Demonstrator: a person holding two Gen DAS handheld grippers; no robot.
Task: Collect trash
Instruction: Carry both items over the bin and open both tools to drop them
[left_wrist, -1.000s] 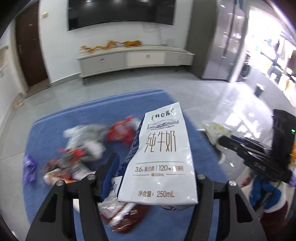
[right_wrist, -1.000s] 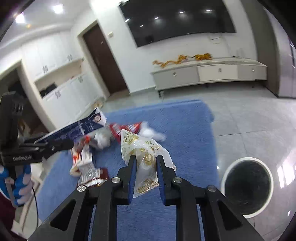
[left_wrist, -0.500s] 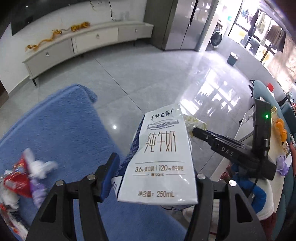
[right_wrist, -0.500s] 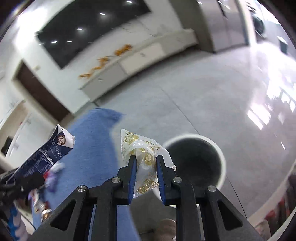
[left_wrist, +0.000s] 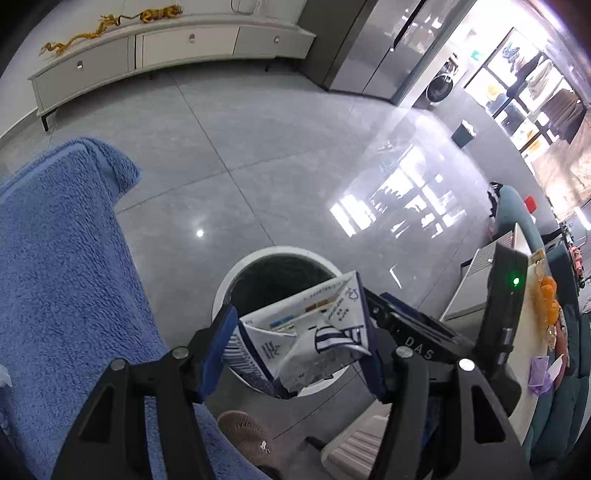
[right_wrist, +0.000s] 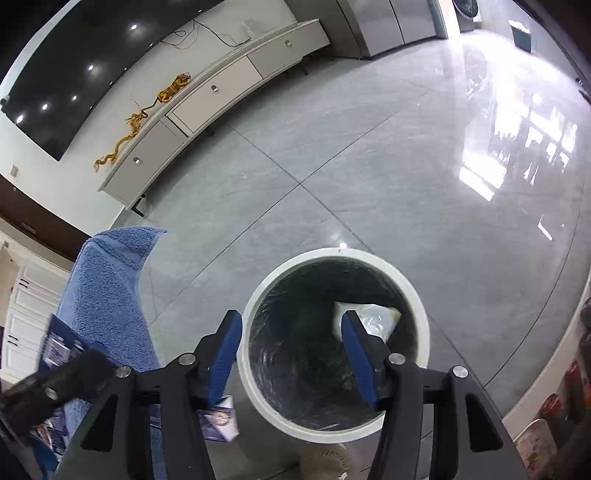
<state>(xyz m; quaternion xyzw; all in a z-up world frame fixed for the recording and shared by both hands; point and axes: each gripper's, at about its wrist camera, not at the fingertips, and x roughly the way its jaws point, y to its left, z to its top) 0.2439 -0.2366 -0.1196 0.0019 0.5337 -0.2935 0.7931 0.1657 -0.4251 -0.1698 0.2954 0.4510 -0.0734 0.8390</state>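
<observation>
My left gripper (left_wrist: 299, 332) is shut on a white and blue milk carton (left_wrist: 306, 332), which tips forward over the white-rimmed bin (left_wrist: 236, 273) with its black liner. My right gripper (right_wrist: 291, 332) hangs above the same bin (right_wrist: 417, 295). Its jaws are opening and nothing is between them. A clear wrapper with gold print (right_wrist: 369, 317) lies inside the bin, partly behind the right finger. In the right wrist view the left gripper's body shows at the lower left, with the carton (right_wrist: 62, 343) in it.
The blue rug (left_wrist: 66, 277) lies left of the bin, its corner (right_wrist: 118, 258) near the rim. A slipper (left_wrist: 247, 435) is on the floor just below the bin. A low white cabinet (left_wrist: 166, 40) lines the far wall. A table with oranges (left_wrist: 546, 291) stands at the right.
Both grippers have swung from the rug with its trash to above the bin. The right gripper opened and let go of the wrapper, which now lies in the bin. The carton tipped forward.
</observation>
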